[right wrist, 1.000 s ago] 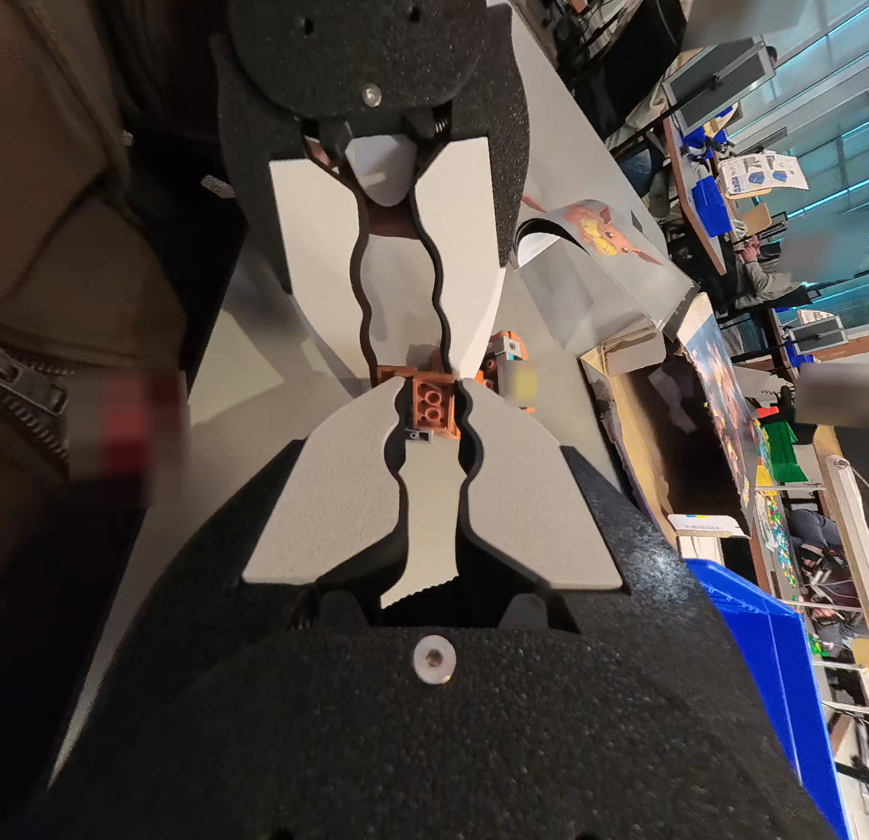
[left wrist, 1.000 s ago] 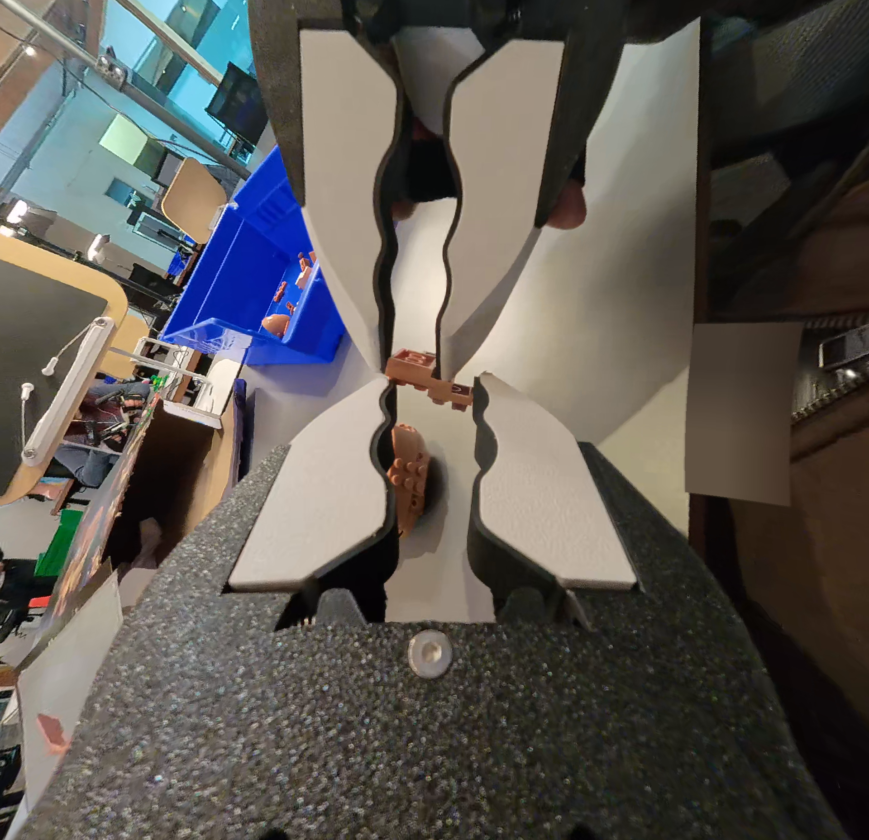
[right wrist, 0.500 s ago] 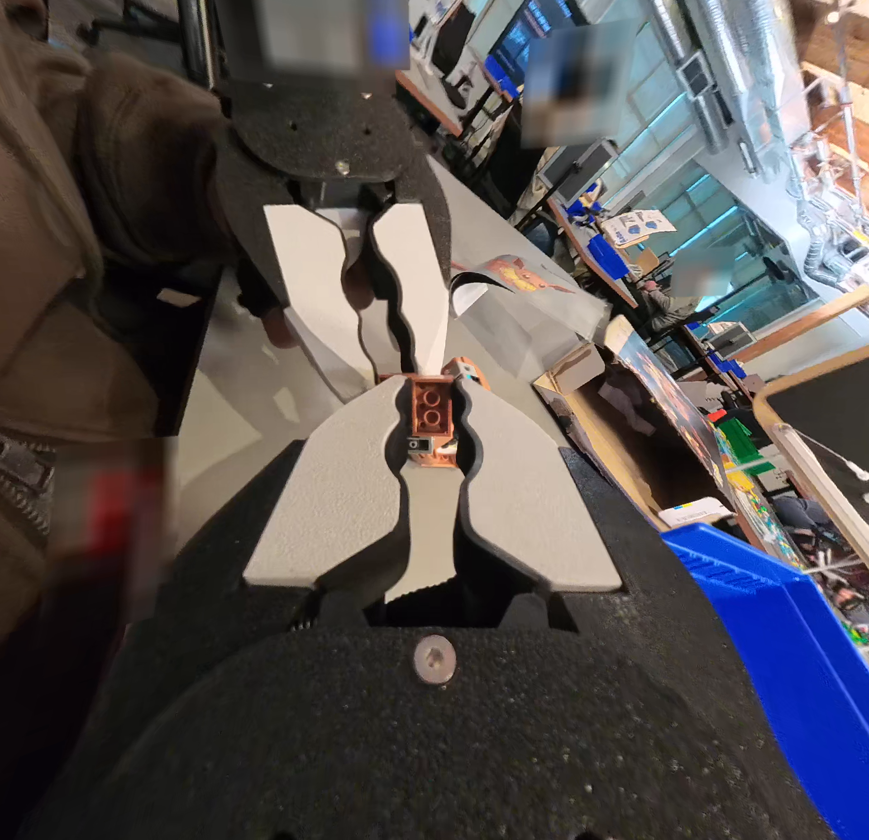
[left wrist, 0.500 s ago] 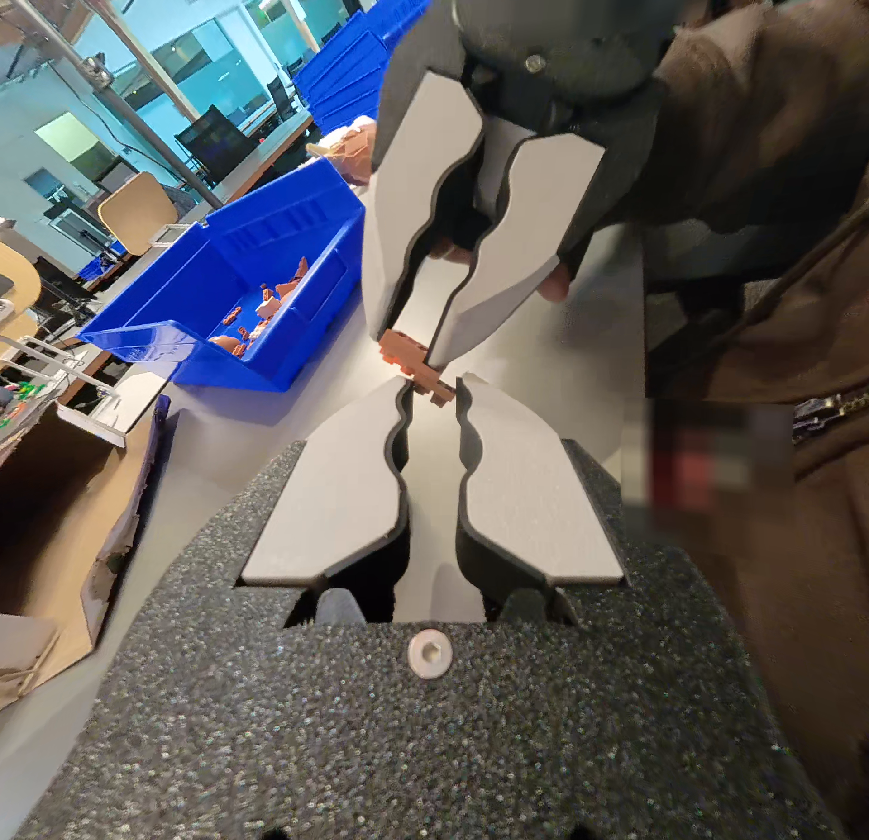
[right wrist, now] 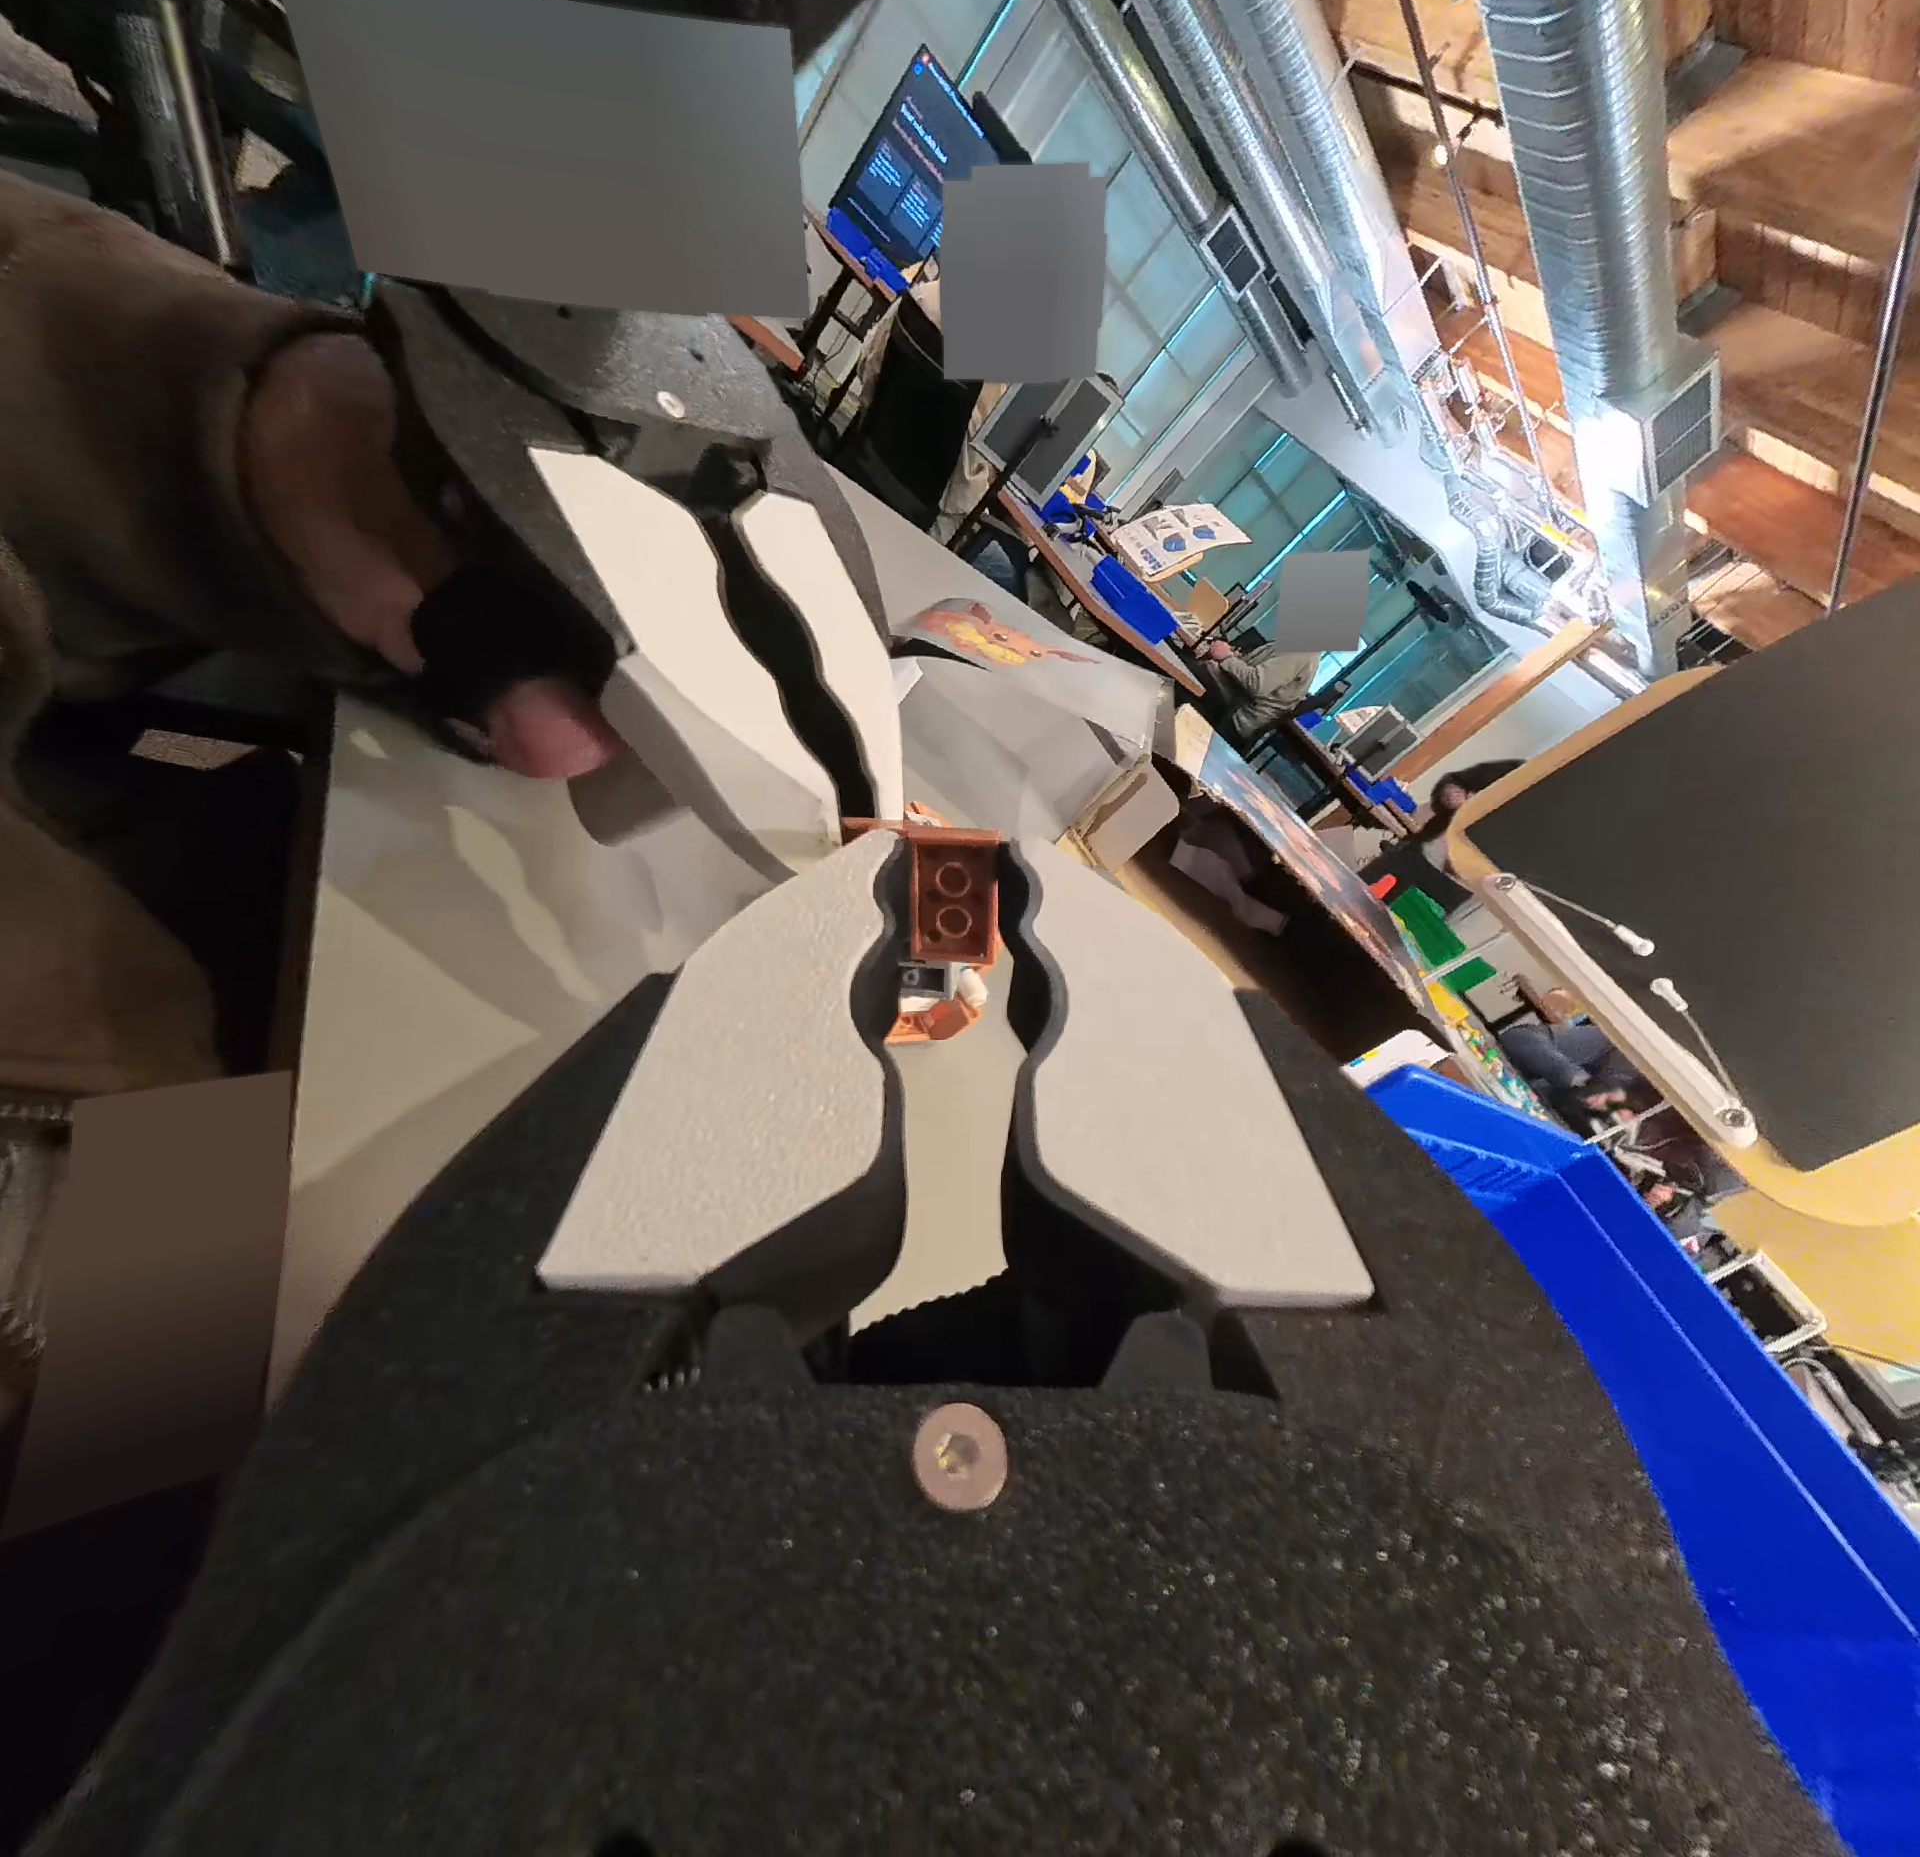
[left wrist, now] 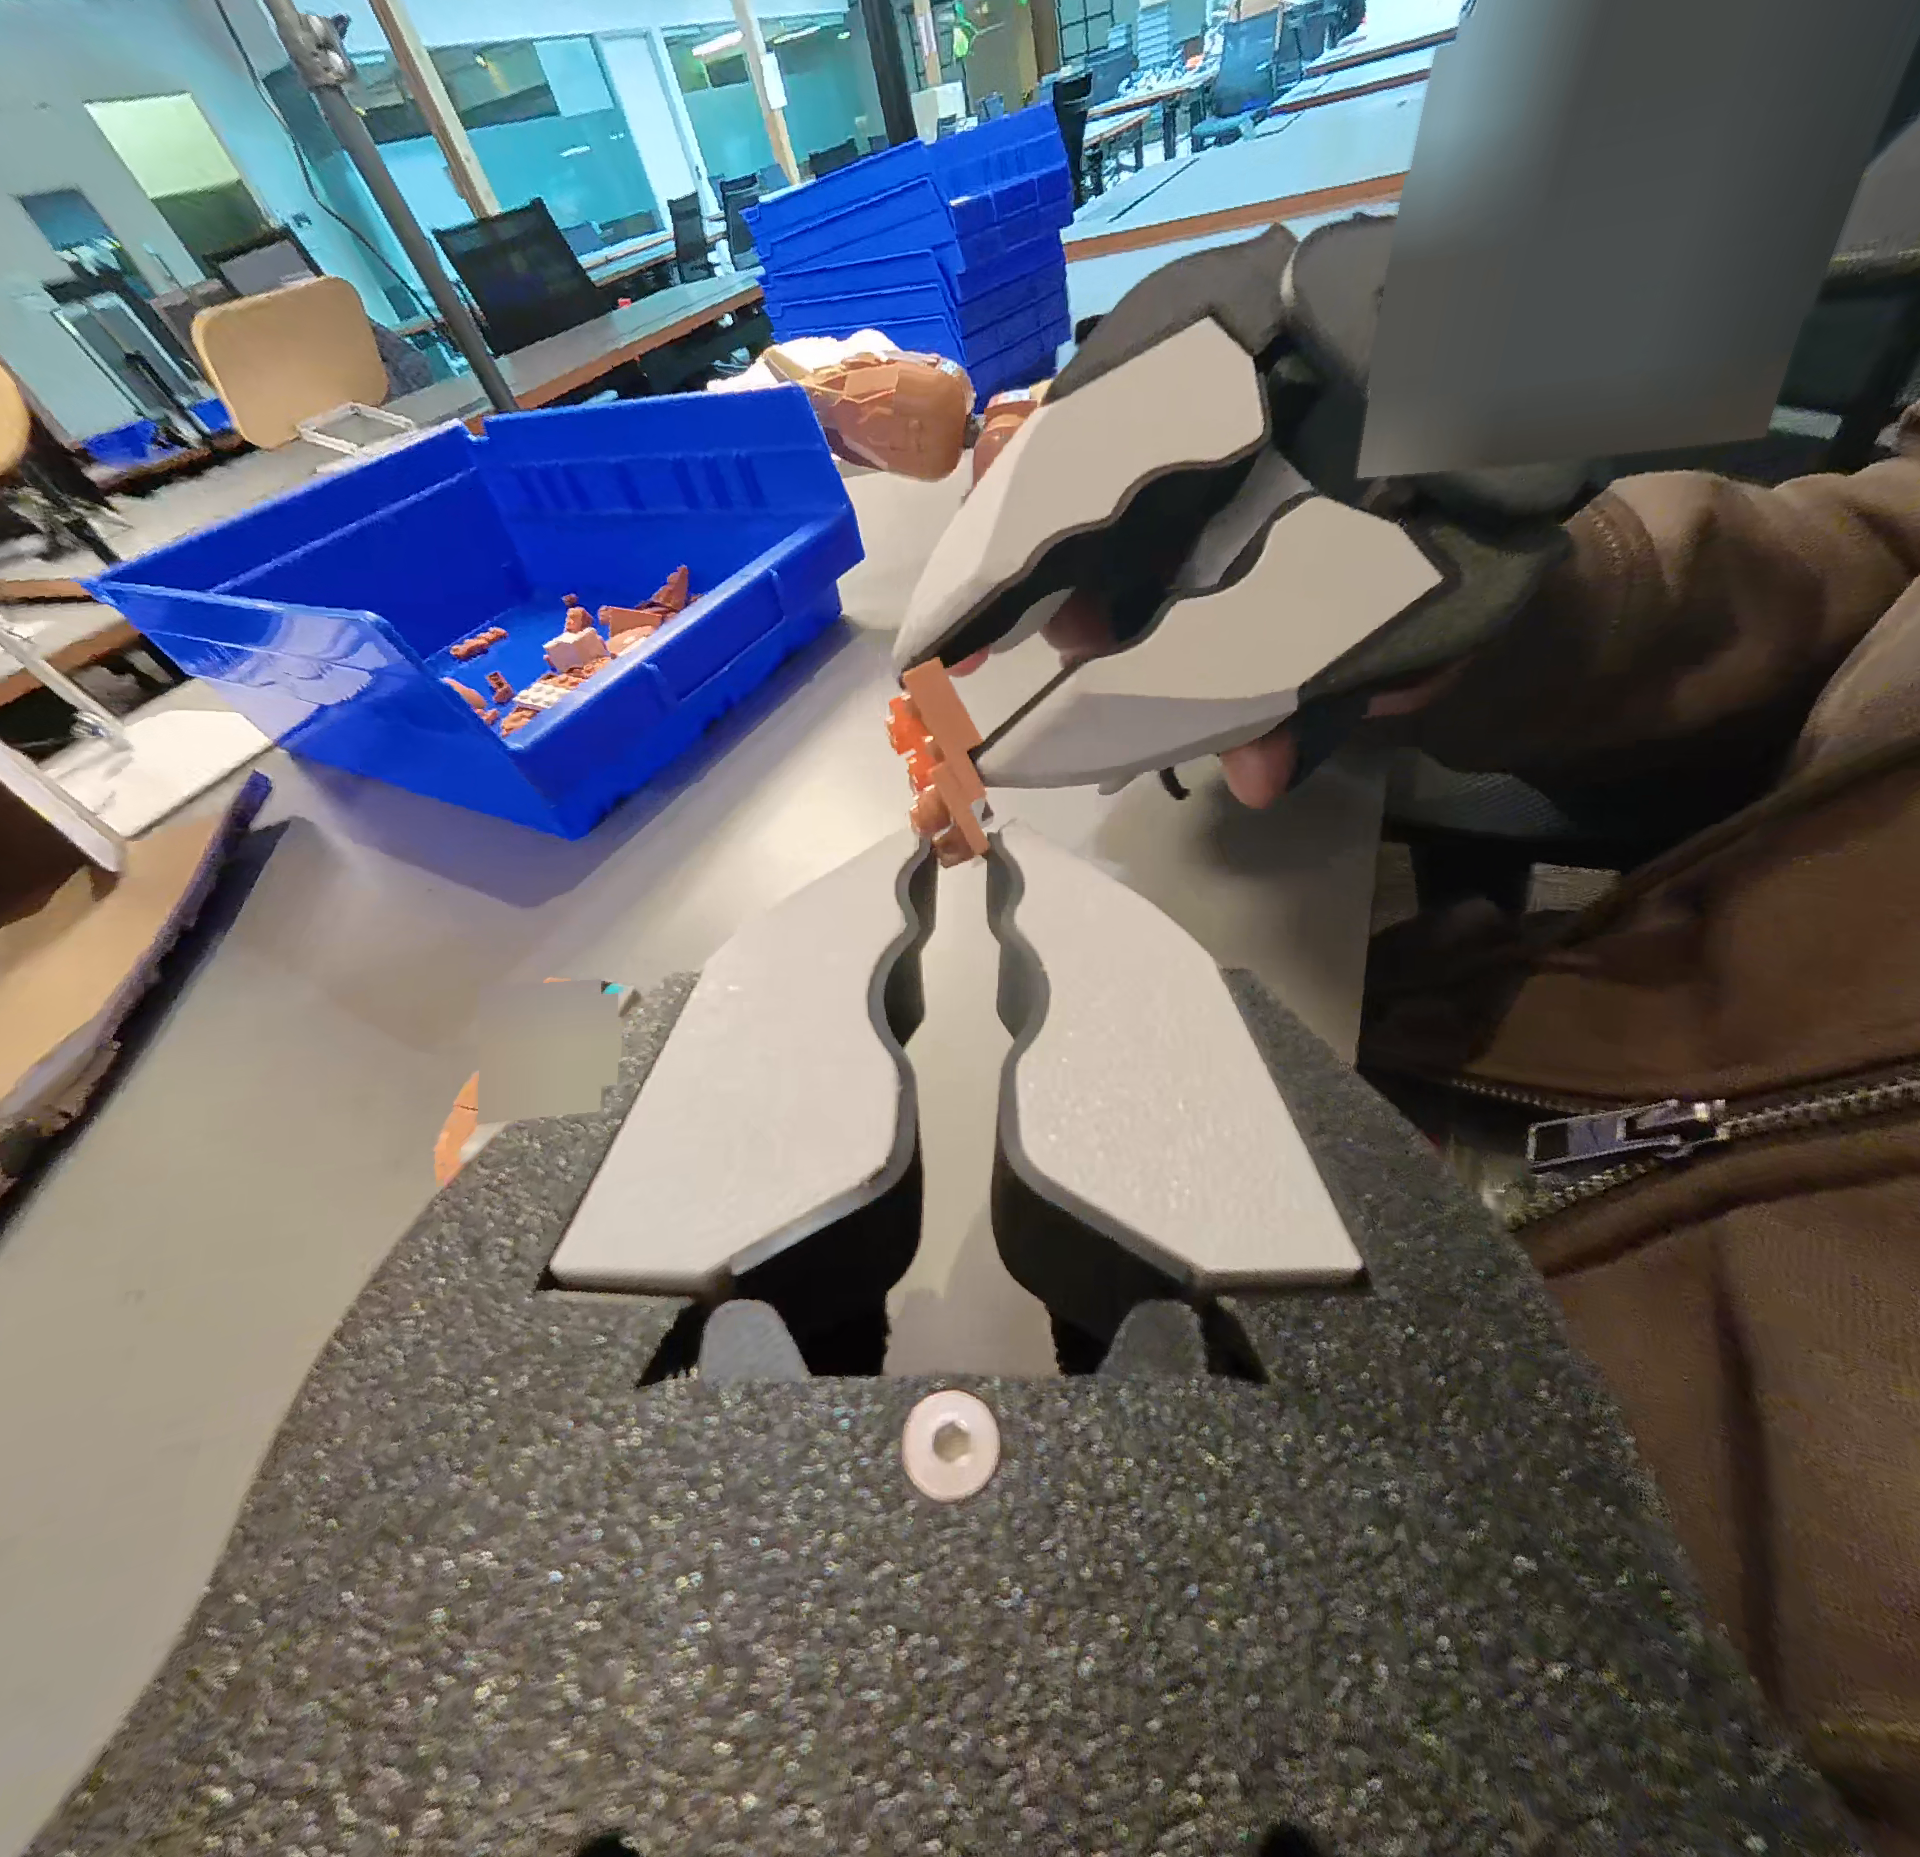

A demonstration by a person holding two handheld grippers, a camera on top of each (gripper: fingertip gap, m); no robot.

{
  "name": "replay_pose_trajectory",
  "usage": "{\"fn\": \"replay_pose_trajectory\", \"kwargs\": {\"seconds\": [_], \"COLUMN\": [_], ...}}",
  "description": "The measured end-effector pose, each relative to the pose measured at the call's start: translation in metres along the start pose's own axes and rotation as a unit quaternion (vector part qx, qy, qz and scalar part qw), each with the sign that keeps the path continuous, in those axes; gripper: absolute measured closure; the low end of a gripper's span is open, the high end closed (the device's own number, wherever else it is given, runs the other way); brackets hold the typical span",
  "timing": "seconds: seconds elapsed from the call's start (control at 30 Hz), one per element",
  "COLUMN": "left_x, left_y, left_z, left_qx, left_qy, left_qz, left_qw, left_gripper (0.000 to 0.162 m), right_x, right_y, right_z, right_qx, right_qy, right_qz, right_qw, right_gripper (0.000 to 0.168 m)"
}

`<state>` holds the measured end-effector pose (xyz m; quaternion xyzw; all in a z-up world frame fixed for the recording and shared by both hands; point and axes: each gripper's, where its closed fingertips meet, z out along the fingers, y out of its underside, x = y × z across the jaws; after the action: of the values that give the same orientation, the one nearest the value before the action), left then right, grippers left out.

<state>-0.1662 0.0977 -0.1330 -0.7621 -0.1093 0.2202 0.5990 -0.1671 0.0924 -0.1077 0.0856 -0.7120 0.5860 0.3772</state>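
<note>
Both tongs, left tongs [left wrist: 961, 851] and right tongs [right wrist: 951, 862], pinching same brown brick piece [left wrist: 940, 758] mid-frame above counter [left wrist: 312, 976]; grips look tip-only, worth keeping squeeze even.

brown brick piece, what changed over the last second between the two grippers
Both grippers tilted up from looking down at the table to facing across the room. The right gripper stayed shut on the brown brick piece, and the left gripper stayed at its far end. The blue bin did not move.
</note>
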Motion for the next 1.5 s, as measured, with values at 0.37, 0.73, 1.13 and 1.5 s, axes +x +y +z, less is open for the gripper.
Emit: {"fn": "replay_pose_trajectory", "kwargs": {"seconds": [0.37,0.73,1.13,1.5], "left_x": [-0.015,-0.007,-0.009,-0.001], "left_y": [-0.006,0.010,0.016,0.022], "left_z": [-0.009,-0.004,0.001,0.003], "left_qx": [0.033,-0.065,-0.087,-0.077], "left_qy": [0.021,-0.025,-0.035,0.008], "left_qz": [-0.099,0.127,0.161,0.165], "left_qw": [0.994,0.990,0.983,0.983], "left_gripper": [0.155,0.154,0.155,0.159], "right_x": [0.000,-0.010,-0.023,-0.032], "right_y": [0.002,0.010,0.026,0.028], "right_z": [-0.008,-0.004,0.004,-0.002], "right_qx": [0.009,-0.034,-0.085,-0.046], "right_qy": [0.002,-0.072,-0.074,-0.096], "right_qz": [-0.023,-0.117,-0.323,-0.319], "right_qw": [1.000,0.990,0.940,0.942], "right_gripper": [0.168,0.144,0.157,0.157]}}
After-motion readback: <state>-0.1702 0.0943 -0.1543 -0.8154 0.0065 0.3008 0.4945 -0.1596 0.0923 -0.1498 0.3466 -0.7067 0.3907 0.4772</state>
